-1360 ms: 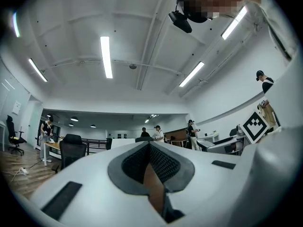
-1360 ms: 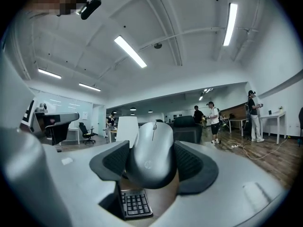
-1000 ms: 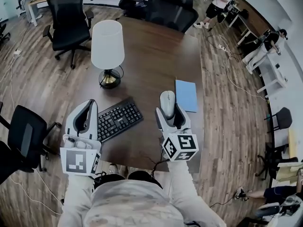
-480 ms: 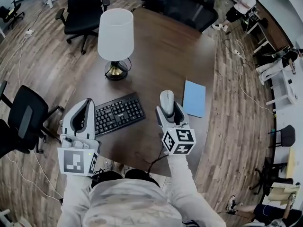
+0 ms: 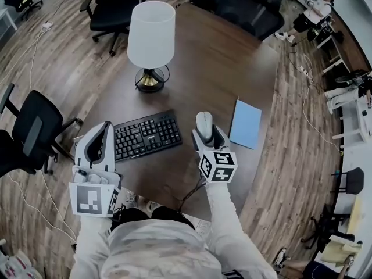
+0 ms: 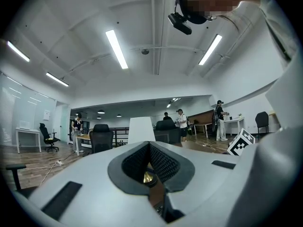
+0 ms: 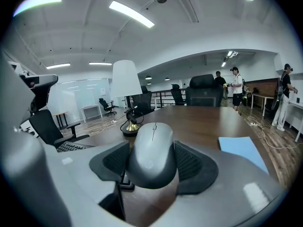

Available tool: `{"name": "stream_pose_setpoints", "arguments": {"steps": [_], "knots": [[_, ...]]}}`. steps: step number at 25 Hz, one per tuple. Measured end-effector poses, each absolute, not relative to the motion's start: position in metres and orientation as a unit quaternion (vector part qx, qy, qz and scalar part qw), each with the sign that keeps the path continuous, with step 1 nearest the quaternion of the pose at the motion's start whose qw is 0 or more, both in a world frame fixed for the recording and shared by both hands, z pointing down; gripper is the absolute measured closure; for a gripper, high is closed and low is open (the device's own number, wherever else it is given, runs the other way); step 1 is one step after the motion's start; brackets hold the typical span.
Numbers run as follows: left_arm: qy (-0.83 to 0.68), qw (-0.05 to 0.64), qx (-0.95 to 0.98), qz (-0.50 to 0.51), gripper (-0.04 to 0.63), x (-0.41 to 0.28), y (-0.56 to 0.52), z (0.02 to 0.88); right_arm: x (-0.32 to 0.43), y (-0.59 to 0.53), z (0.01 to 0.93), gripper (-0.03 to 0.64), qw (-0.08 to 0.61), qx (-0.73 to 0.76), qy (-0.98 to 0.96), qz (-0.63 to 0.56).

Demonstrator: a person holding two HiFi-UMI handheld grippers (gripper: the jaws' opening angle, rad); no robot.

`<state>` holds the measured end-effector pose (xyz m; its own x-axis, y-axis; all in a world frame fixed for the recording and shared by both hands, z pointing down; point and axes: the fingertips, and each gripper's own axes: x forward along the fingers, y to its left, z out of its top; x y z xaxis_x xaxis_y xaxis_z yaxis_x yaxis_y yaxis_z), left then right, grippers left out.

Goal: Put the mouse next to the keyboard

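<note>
The right gripper (image 5: 205, 133) is closed on the mouse (image 5: 204, 122). Its two jaws press the sides of the mouse, and the front of the mouse sticks out past them. The mouse is near the front edge of the desk (image 5: 215, 68). It is just right of the keyboard (image 5: 145, 135), not touching it, with the blue book (image 5: 246, 124) on its other side. I cannot tell if the mouse touches the desk.

The left gripper (image 5: 100, 147) is at the front left corner of the desk, just left of the keyboard. Its jaws are closed with the tips together, and they hold nothing.

The lamp (image 5: 150, 36) stands behind the keyboard, near the left edge. The book lies flat by the right edge.
</note>
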<state>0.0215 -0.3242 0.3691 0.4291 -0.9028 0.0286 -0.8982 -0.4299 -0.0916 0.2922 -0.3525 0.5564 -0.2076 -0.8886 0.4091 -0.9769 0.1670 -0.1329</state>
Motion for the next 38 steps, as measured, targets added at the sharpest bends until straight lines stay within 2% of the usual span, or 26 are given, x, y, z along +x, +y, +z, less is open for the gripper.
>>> {"name": "stream_pose_setpoints", "arguments": {"steps": [38], "knots": [[0.582,0.015,-0.81,-0.069,0.591,0.0,-0.321,0.396,0.292,-0.39,0.675,0.307,0.246,0.575,-0.739,0.252]]}}
